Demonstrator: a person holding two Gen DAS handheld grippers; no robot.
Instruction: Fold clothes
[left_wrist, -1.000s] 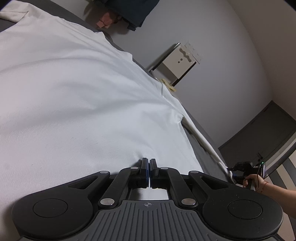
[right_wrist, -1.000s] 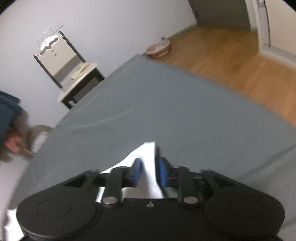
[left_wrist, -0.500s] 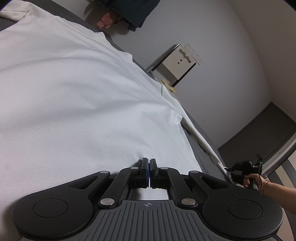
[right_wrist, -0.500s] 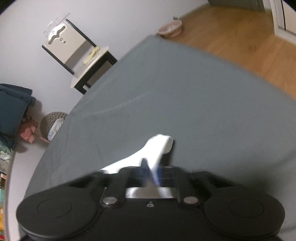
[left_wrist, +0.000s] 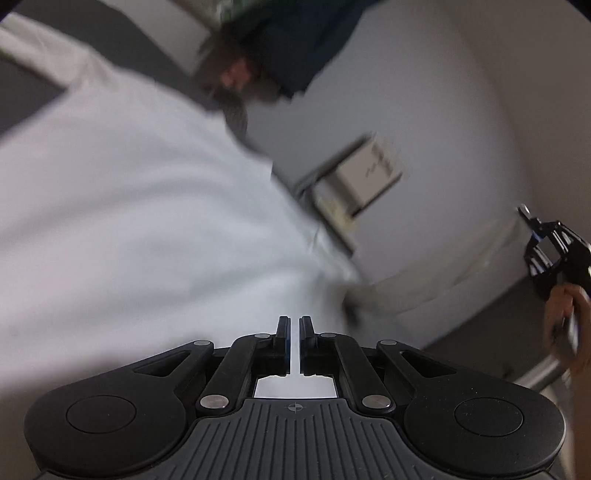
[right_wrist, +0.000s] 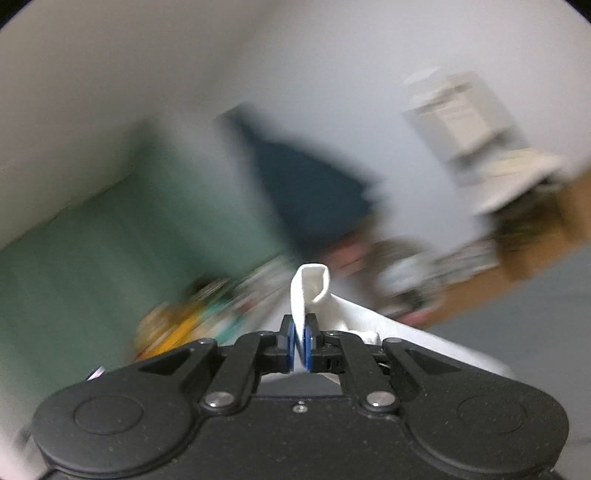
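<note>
R gripper (right_wrist: 300, 345): clamped on a white garment (right_wrist: 308, 291) fold. L gripper (left_wrist: 294, 345): jaws slightly apart w/ white cloth showing in the gap, probably unheld; view blurred.

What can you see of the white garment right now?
The white garment is plain, matte woven-looking cloth, no print visible, spread broadly across the left wrist view, which is blurred. A long narrow part, likely a sleeve, stretches off toward the right gripper. In the right wrist view that gripper is shut on a folded edge, a loop of cloth standing above its blue pads. The left gripper shows a slim gap with white cloth in it; firm grip is unclear.
</note>
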